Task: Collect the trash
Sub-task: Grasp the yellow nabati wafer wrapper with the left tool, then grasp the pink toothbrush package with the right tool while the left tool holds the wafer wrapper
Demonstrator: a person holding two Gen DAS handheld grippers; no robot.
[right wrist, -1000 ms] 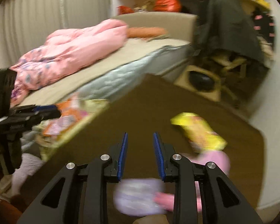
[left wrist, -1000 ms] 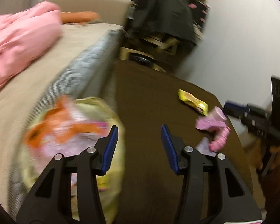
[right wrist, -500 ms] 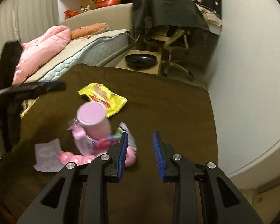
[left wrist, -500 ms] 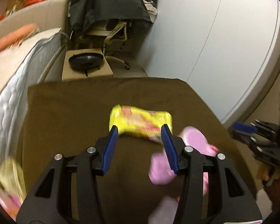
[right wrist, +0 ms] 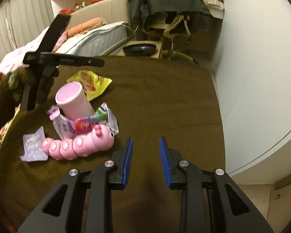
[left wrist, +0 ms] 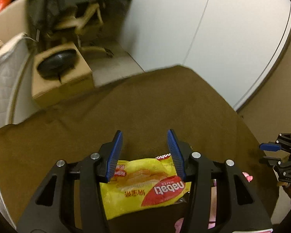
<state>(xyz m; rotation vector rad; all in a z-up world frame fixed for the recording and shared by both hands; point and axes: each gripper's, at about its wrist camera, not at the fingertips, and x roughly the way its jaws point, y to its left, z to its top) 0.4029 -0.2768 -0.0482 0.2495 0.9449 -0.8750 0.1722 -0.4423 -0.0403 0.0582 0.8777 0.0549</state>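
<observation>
Brown cloth-covered table (right wrist: 164,101) bears yellow wafer wrapper (left wrist: 145,186), pink caterpillar toy (right wrist: 77,145).

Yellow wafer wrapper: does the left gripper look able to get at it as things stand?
Probably yes. The left gripper hangs open right above the yellow wafer wrapper, which lies flat on the brown cloth with nothing covering it.

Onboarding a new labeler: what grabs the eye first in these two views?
In the left wrist view, the yellow Nabati wafer wrapper lies on the brown cloth right under the open left tool. In the right wrist view, a pink caterpillar toy lies in front of a pink cup and crumpled wrappers, left of the open, empty right tool.
</observation>
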